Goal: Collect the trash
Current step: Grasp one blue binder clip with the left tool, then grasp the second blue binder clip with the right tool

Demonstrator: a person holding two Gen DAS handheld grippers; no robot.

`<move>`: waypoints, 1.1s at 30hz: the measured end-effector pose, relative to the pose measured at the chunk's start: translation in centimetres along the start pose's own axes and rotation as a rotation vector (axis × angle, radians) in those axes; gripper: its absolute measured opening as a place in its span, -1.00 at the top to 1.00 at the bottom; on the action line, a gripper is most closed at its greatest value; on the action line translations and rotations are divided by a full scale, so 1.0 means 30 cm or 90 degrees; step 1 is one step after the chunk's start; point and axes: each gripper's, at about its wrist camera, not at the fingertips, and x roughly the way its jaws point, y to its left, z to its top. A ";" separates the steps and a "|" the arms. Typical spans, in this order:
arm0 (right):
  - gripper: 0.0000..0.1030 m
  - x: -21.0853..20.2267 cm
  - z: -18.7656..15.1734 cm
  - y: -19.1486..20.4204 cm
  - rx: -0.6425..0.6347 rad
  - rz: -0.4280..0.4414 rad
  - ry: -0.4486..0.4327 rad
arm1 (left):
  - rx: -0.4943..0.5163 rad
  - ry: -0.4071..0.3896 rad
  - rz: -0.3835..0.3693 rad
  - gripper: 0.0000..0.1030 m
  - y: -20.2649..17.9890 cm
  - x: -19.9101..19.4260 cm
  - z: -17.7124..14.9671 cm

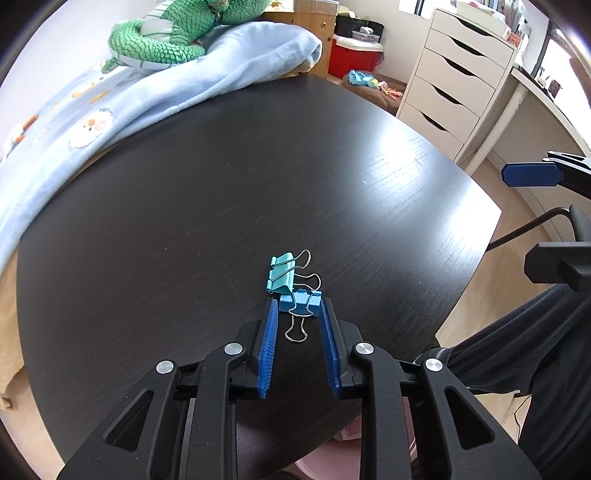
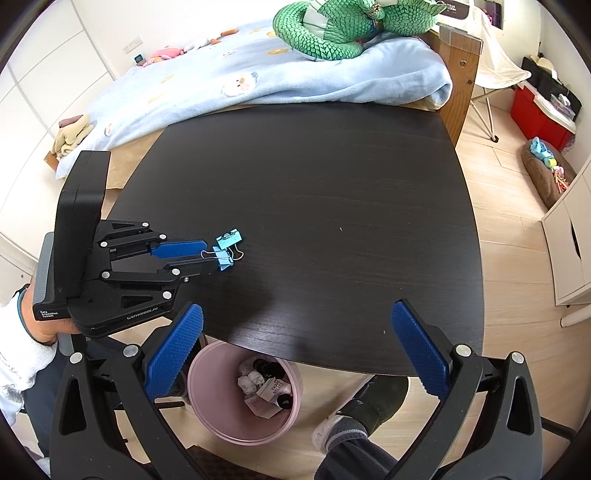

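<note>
Two binder clips lie touching on the dark table (image 1: 221,184): a blue clip (image 1: 301,301) and a teal clip (image 1: 280,273) just beyond it. My left gripper (image 1: 298,304) is open, its fingertips on either side of the blue clip, whose wire handle lies between the pads. The right wrist view shows the same: left gripper (image 2: 214,254), blue clip (image 2: 223,263), teal clip (image 2: 229,240). My right gripper (image 2: 297,317) is open wide and empty, above the table's near edge. A pink trash bin (image 2: 207,402) with crumpled paper and packaging stands on the floor under that edge.
A bed with a light blue blanket (image 2: 258,81) and a green plush dragon (image 2: 332,33) borders the table's far side. White drawers (image 1: 454,85) and a desk stand to the right. A person's legs and shoe (image 2: 354,417) are beside the bin.
</note>
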 end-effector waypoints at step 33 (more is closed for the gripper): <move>-0.94 0.123 0.111 0.166 -0.123 0.032 0.020 | -0.083 -0.014 0.027 0.75 0.121 -0.154 -0.050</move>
